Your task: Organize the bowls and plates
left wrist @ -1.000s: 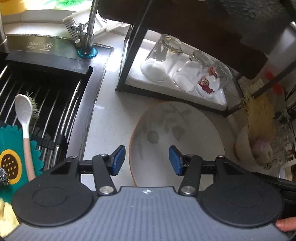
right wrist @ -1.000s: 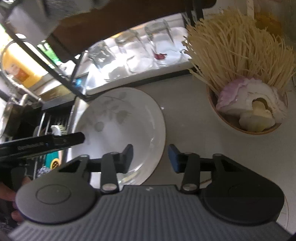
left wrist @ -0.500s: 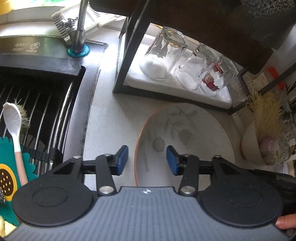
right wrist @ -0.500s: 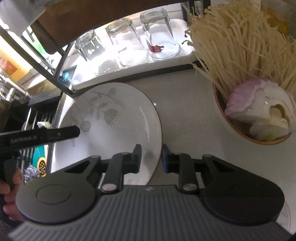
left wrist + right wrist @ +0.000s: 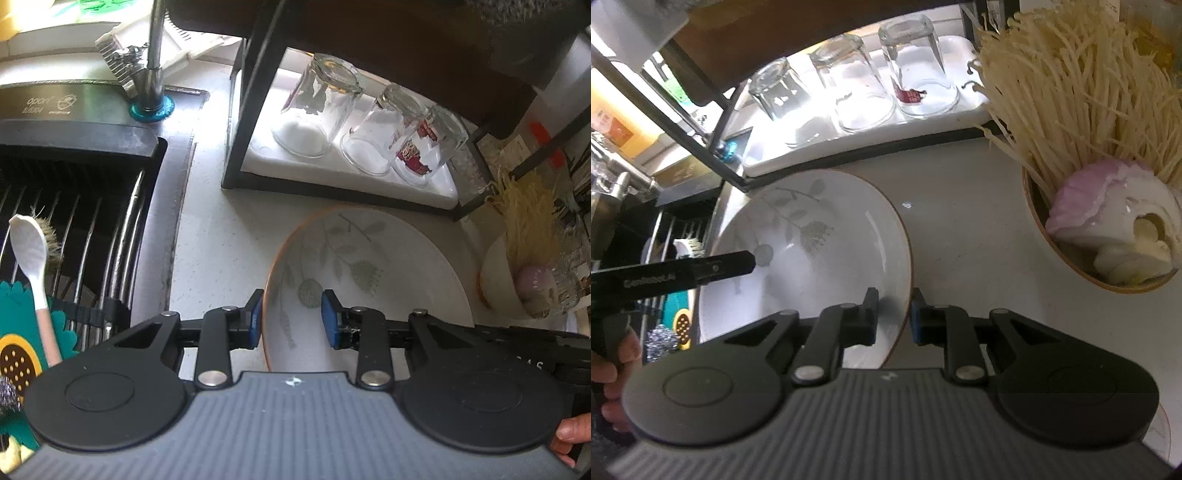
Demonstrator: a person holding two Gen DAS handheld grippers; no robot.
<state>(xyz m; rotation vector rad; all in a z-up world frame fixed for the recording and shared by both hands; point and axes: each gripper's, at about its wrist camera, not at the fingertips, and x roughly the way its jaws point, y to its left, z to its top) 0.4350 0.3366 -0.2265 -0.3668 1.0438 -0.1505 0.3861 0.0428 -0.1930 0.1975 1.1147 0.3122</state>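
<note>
Gripping a wide, shallow plate (image 5: 369, 280) by its thin edge from two sides carries the main risk here. The plate, white with a grey leaf print and a brown rim, lies on the pale counter (image 5: 221, 236) at the centre of the left wrist view, just in front of the black rack (image 5: 236, 110) of upturned glasses (image 5: 314, 110).

The left hand-held gripper (image 5: 291, 319) straddles the plate's near-left rim, one blue pad outside and one over the plate's inner face; its jaws are closing, and a visible gap remains beside the inner pad, so I judge it not yet clamped. The right hand-held gripper (image 5: 894, 315) sits at lower centre of its own view with the opposite rim between its pads; its jaws are closing too, nearly together, and look to be pinching the rim.

With one side seized and the other loose, a lift could tilt the plate and let it slide off the left pads onto the counter. The glazed surface probably offers little friction, so a shallow bite might slip.

Just beside the plate, at the right of both views, stands a bowl (image 5: 1071, 266) of enoki mushrooms (image 5: 1071, 92) and onion pieces; a swing that way could knock it. Raising the plate too steeply toward the upper frame could strike the rack's bar or the glasses.
</note>
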